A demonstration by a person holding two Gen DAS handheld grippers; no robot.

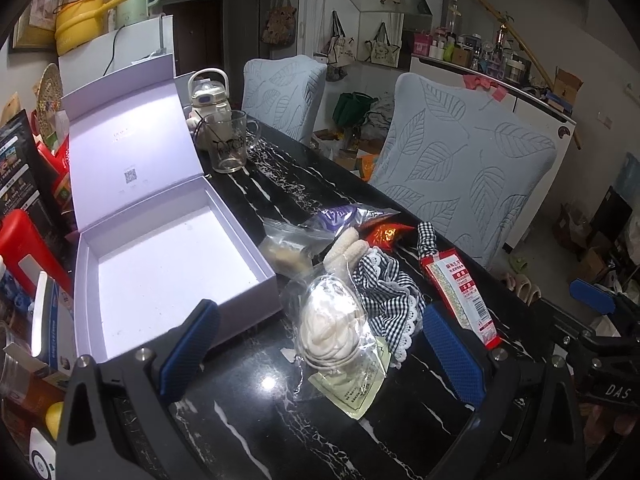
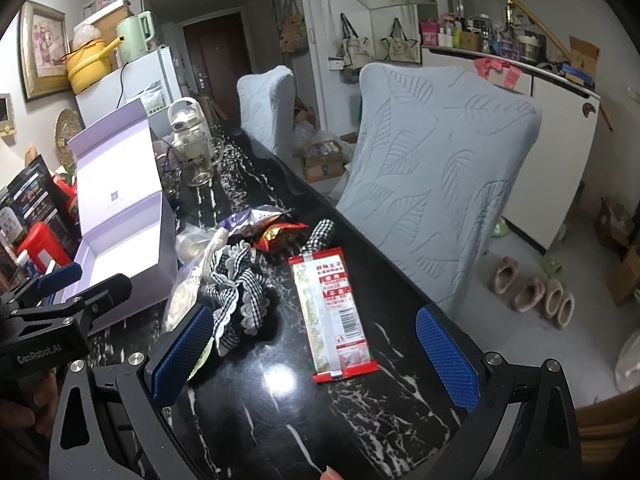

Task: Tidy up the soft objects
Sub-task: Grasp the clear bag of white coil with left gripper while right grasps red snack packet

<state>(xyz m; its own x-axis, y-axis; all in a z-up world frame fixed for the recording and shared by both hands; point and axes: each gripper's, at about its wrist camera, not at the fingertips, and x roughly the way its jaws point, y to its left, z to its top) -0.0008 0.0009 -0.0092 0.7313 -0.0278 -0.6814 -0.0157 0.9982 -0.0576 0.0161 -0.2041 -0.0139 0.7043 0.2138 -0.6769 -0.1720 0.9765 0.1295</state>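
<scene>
Probably a home dining area: covered chairs (image 2: 436, 168), slippers (image 2: 532, 294), fridge (image 1: 120, 56)

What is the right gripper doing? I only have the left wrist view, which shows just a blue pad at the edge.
Observer: The right gripper is open and holds nothing. It hangs over the near end of the red packet.
Operator: Is the packet's near end clear of other things?
Observer: Yes. In the right wrist view, bare black table surrounds that end, and nothing lies on it.
Operator: Who holds the left gripper?
Observer: The right wrist view shows a hand under the black body of the left gripper.
</scene>
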